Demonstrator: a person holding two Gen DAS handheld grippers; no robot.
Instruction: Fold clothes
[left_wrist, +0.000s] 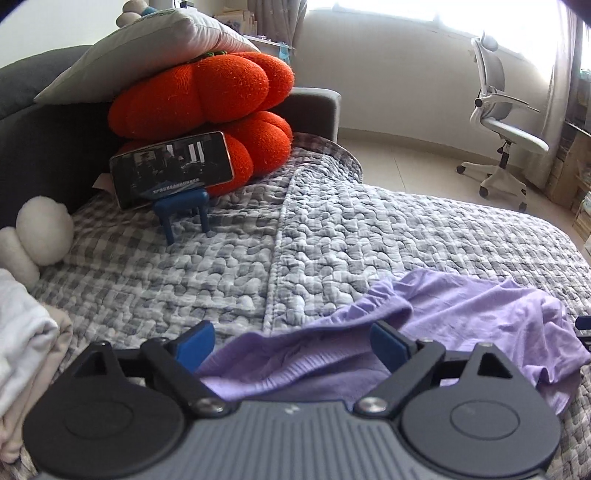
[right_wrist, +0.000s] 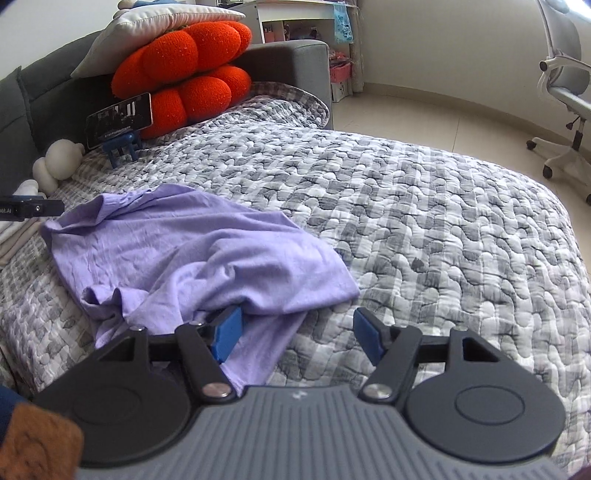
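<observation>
While both claws stand with jaws spread and nothing clamped, the left gripper (left_wrist: 291, 341) hangs over one edge of the single purple garment (right_wrist: 192, 251), cloth lying loose between its blue pads (left_wrist: 194, 347). The right gripper (right_wrist: 297, 334) sits at the opposite edge, its left pad (right_wrist: 227, 334) tucked just under a fold, the other over bare quilt (right_wrist: 424, 206). One garment lies crumpled on the grey-and-white checked quilt. Further out: two stacked orange pumpkin cushions (left_wrist: 207, 110), one white pillow (left_wrist: 155, 51) on top, one phone (left_wrist: 171, 168) on a blue stand (left_wrist: 181, 212), its on-screen caption too small to read, and one office chair (left_wrist: 506, 122).
</observation>
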